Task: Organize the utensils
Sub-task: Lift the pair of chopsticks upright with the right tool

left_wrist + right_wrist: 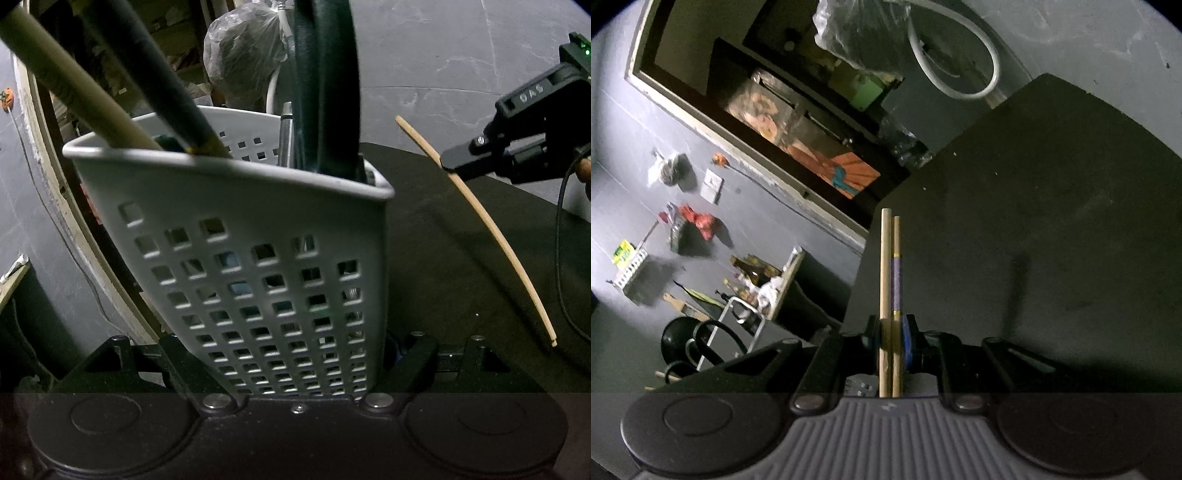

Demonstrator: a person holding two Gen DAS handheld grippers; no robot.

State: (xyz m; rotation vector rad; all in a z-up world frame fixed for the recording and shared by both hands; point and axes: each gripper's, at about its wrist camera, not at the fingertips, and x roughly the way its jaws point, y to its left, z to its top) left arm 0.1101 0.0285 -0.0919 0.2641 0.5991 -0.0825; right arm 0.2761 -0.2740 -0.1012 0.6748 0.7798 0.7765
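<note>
A white perforated utensil holder (258,258) stands upright on the black table (461,277), and my left gripper (299,354) is shut on its lower sides. Inside it lean a cream handle (74,88), a dark handle (166,85) and a broad dark green utensil (325,92). To the right of the holder, my right gripper (458,158) hovers above the table, shut on a wooden chopstick (498,240) that slants down toward the near right. In the right wrist view the right gripper (891,332) clamps a pair of chopsticks (890,266) side by side, one with a purple band, their ends pointing forward.
The black table (1034,221) ends in a left edge, with the floor beyond it. A plastic-wrapped bundle (243,48) and a white hose (960,74) lie behind the table. A black cable (561,258) hangs at the right. Small items hang on the grey wall (683,221).
</note>
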